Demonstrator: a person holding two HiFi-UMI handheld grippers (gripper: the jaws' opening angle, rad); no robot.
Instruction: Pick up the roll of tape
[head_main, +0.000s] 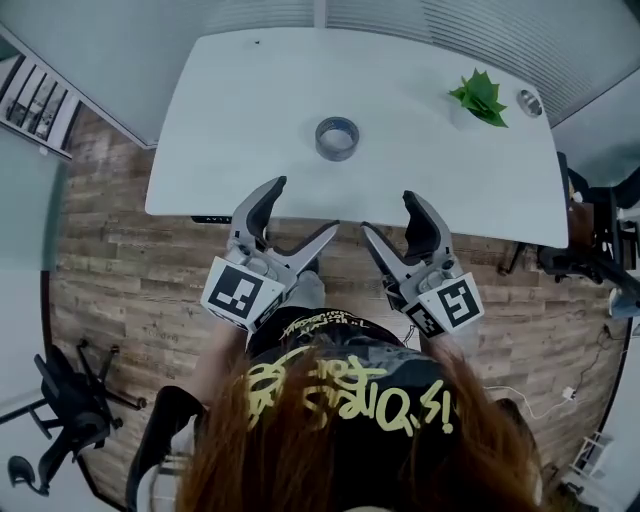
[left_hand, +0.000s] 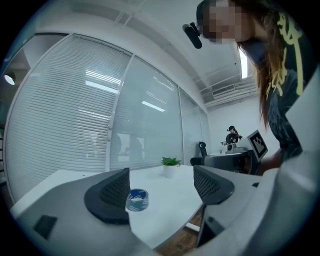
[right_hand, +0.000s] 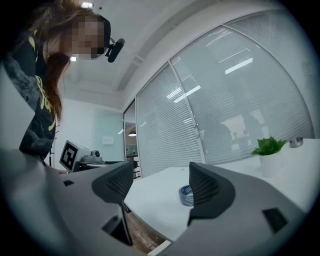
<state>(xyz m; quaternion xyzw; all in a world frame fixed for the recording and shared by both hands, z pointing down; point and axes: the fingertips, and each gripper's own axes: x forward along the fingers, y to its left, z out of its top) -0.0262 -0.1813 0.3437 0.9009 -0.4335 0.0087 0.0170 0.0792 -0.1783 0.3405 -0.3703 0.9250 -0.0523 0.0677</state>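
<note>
Task not yet begun: roll of tape lies untouched mid-tabletop; left tongs and right tongs, both spread and empty, hover at the near edge.

**Setting: an office.** A white desk with rounded corners stood on a wood-plank floor. Beyond its far edge ran glass partition walls backed by closed slatted blinds. A black swivel chair on castors stood well off the desk's near left corner. Another dark chair showed past the desk's right edge. A small potted plant sat near the far right corner of the desk, and a roll of tape lay near its middle. A strip light and a ceiling vent were fixed overhead.
</note>
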